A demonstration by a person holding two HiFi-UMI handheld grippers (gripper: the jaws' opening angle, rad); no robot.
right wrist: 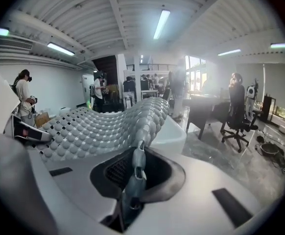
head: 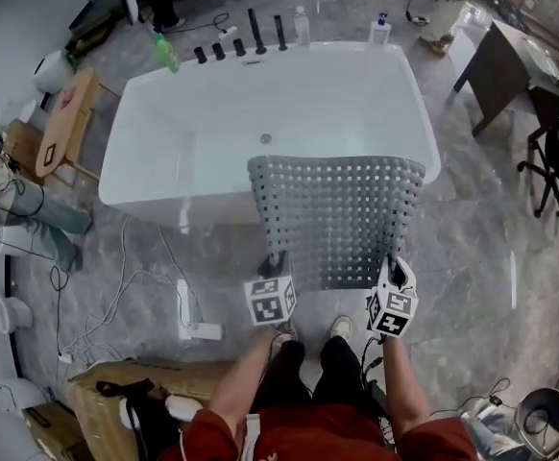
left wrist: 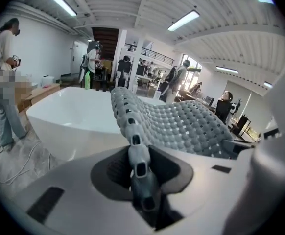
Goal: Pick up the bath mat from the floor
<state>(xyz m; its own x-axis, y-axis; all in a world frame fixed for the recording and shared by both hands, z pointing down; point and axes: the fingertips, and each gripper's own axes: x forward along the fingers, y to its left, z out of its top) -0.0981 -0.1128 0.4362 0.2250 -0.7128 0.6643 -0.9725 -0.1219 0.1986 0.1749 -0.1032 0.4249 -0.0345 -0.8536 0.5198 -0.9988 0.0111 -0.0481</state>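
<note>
The grey perforated bath mat hangs off the floor, stretched between my two grippers, with its far edge draped over the rim of the white bathtub. My left gripper is shut on the mat's near left corner. My right gripper is shut on the near right corner. In the left gripper view the mat runs away from the left gripper, its edge pinched between the jaws. In the right gripper view the mat spreads to the left, clamped in the right gripper.
The bathtub fills the middle, with black taps and bottles behind it. A white power strip and cables lie on the marble floor at left. Cardboard boxes stand near my feet. A dark desk and office chair stand at right. People stand at left.
</note>
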